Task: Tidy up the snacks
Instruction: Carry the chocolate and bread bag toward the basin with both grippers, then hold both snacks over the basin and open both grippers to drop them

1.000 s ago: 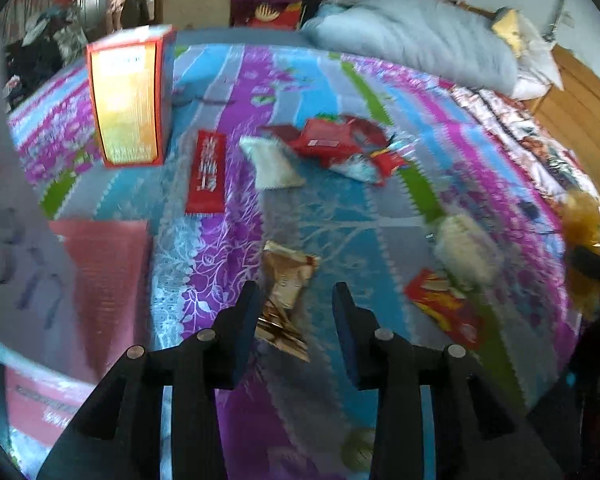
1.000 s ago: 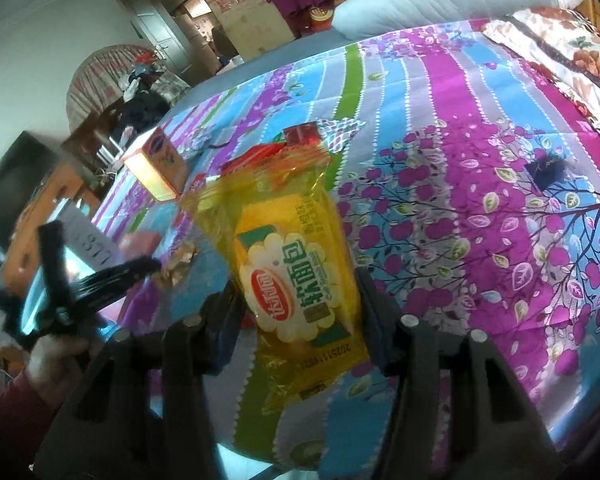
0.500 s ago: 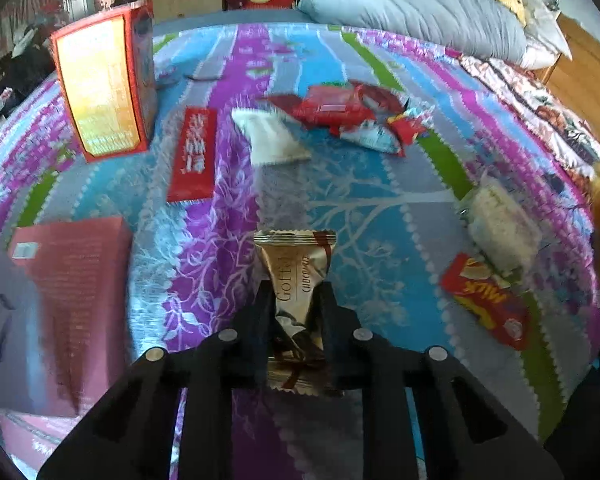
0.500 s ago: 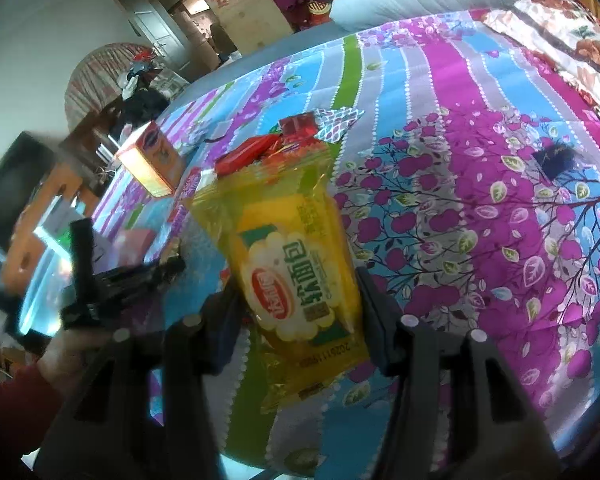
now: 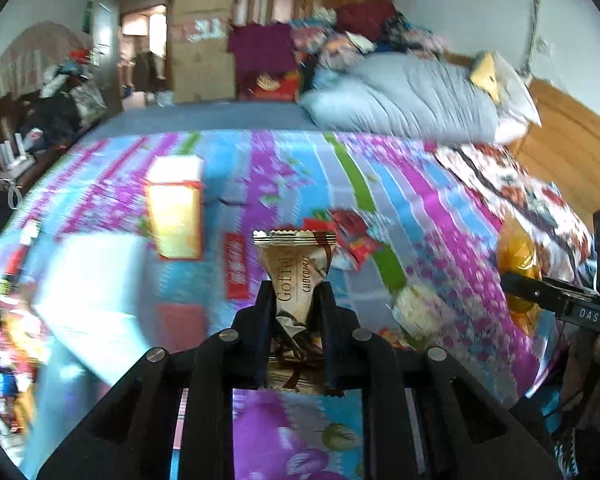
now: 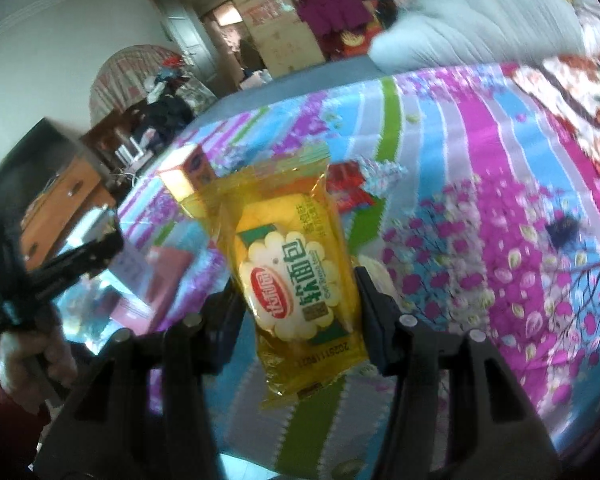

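Observation:
My left gripper (image 5: 296,292) is shut on a gold and brown chocolate packet (image 5: 296,256), held upright in the air above the striped bedspread (image 5: 440,216). My right gripper (image 6: 296,288) is shut on a yellow soft-bread packet (image 6: 288,264), also off the bed. The left wrist view shows that right gripper (image 5: 540,292) at the right edge with its yellow packet (image 5: 516,256). On the bed lie an orange box (image 5: 175,208), a flat red packet (image 5: 236,266), a heap of red wrappers (image 5: 352,232) and a white packet (image 5: 414,308).
A pink box (image 5: 180,326) and a white sheet (image 5: 88,292) lie near the bed's left front corner. A grey duvet (image 5: 412,100) covers the far end by the wooden headboard (image 5: 572,140). Cardboard boxes (image 5: 202,48) stand behind. A hand (image 6: 32,364) holds the left gripper's handle.
The left gripper closed on the chocolate packet and lifted it well clear of the bed. The right gripper rose a little with the yellow packet still in it.

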`<state>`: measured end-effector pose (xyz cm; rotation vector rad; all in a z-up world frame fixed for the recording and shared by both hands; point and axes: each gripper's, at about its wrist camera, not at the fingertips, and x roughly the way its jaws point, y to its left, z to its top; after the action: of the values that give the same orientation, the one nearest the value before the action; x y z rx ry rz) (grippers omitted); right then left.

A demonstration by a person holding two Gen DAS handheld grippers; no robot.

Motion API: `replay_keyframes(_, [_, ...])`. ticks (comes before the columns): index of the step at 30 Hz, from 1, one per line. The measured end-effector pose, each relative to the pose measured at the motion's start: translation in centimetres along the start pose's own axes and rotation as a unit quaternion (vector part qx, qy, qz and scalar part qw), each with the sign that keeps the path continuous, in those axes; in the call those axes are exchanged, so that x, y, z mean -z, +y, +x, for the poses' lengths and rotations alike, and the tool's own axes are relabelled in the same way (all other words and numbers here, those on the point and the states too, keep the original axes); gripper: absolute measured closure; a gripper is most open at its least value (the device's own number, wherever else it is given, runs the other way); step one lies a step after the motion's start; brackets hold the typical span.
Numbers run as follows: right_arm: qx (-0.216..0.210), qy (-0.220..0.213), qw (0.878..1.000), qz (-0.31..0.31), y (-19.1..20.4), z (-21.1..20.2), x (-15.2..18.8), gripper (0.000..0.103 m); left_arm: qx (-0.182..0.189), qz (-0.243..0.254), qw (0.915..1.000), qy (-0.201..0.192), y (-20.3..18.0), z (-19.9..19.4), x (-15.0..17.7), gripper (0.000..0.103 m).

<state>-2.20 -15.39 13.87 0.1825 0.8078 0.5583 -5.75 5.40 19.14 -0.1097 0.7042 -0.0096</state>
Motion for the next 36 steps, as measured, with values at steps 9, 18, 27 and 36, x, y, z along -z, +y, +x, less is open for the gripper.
replay_keyframes(9, [-0.037, -0.031, 0.997, -0.065, 7.1, -0.5, -4.1, 0.050, -0.092, -0.053, 0.9935, -0.041, 7.7, -6.0, -1.2, 0.083])
replay_keyframes(18, [-0.093, -0.040, 0.987, -0.123, 15.8, 0.8, -6.7, 0.050, -0.154, -0.098, 0.9811, -0.065, 14.1, -10.7, -0.5, 0.083])
replay_keyframes(27, [-0.143, -0.028, 0.974, -0.172, 24.2, 3.6, -7.8, 0.050, -0.189, -0.128, 0.9705, -0.076, 18.7, -13.8, 0.9, 0.083])
replay_keyframes(36, [-0.185, 0.014, 0.958, -0.221, 31.4, 7.2, -7.3, 0.050, -0.205, -0.163, 0.9626, -0.069, 22.7, -14.7, 2.4, 0.083])
